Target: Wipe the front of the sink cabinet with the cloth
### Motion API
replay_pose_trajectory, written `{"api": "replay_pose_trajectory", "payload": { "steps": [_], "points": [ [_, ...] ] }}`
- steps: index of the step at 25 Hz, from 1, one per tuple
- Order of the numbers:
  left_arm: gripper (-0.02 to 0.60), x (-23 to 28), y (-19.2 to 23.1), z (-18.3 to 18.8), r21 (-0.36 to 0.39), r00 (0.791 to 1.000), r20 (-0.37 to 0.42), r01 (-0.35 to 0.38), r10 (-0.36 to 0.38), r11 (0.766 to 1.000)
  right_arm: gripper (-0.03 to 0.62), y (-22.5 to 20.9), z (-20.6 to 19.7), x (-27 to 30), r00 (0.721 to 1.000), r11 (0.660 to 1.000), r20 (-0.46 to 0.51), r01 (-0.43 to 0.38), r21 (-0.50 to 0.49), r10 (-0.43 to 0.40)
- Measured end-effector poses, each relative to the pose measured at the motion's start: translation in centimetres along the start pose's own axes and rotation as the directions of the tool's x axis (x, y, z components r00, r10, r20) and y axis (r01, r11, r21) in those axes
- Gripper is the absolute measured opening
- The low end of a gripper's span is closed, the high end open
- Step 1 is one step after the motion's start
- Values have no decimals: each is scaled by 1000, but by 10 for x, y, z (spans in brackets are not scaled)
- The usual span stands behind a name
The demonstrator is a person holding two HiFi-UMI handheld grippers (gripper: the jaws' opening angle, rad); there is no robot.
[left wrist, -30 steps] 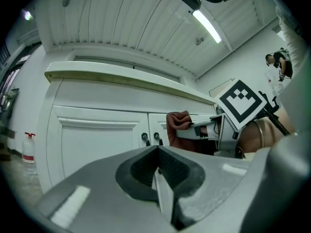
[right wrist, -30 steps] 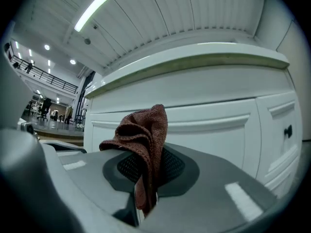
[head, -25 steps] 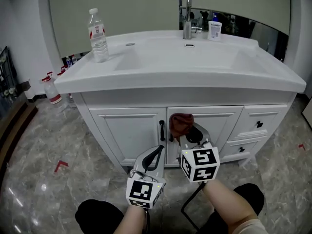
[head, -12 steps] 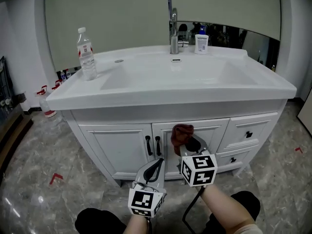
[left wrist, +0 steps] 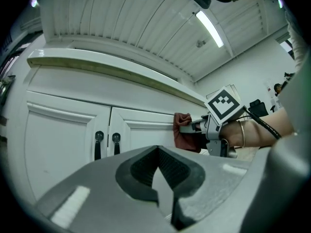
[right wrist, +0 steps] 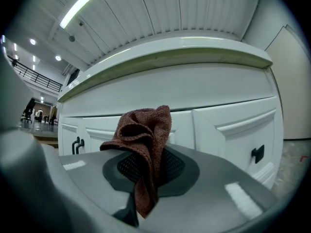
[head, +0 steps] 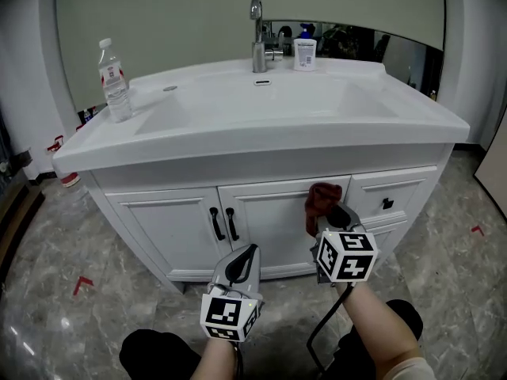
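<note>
Clamped between the jaws of the right gripper [head: 326, 214] is a reddish-brown cloth [head: 319, 199], bunched into a loose wad above the pads, with one tail hanging down between them. In the right gripper view the jaws [right wrist: 146, 168] are seen closed narrowly on the cloth [right wrist: 144, 130]. The cloth is held at the front of the white sink cabinet [head: 178, 228], at the upper right corner of the right-hand door [head: 273, 220], just beside the drawer [head: 392, 192] and just below the overhanging edge of the worktop [head: 238, 129]. In the left gripper view the cloth [left wrist: 184, 132] appears to be pressed against the door face.

The left gripper [head: 242, 261] is held lower and to the left, apart from the cabinet, pointing towards the right-hand door. Its jaws [left wrist: 158, 174] are brought together to a narrow slit and nothing is gripped between them.

Two black handles [head: 223, 223] are set side by side where the two doors meet, well to the left of the cloth. A black knob [head: 386, 203] is fixed on the drawer front. On the worktop, a water bottle [head: 114, 70] is stood near the left edge, a faucet [head: 257, 30] is mounted at the middle of the back edge, and a small white bottle [head: 305, 54] is placed just to its right.
</note>
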State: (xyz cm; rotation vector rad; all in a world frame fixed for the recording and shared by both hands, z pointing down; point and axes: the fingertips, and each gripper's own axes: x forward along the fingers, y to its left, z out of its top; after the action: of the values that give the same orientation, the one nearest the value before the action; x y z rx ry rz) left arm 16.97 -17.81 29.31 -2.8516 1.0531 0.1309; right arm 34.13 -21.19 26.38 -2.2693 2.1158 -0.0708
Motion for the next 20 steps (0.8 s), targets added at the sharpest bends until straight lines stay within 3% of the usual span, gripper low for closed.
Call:
{"api": "replay_pose_trajectory", "payload": {
  "steps": [9, 14, 20],
  "points": [
    [0, -2, -18, -3, -9, 999, -4, -51, 51, 999, 80, -32, -6, -17, 1000, 1000, -12, 20, -17, -21],
    [0, -17, -14, -4, 20, 994, -13, -108, 108, 994, 80, 12, -27, -16, 995, 996, -31, -92, -9, 92],
    [0, -29, -6, -12, 37, 990, -40, -131, 133, 991, 81, 89, -49, 3, 968, 969, -43, -248, 15, 249]
  ]
}}
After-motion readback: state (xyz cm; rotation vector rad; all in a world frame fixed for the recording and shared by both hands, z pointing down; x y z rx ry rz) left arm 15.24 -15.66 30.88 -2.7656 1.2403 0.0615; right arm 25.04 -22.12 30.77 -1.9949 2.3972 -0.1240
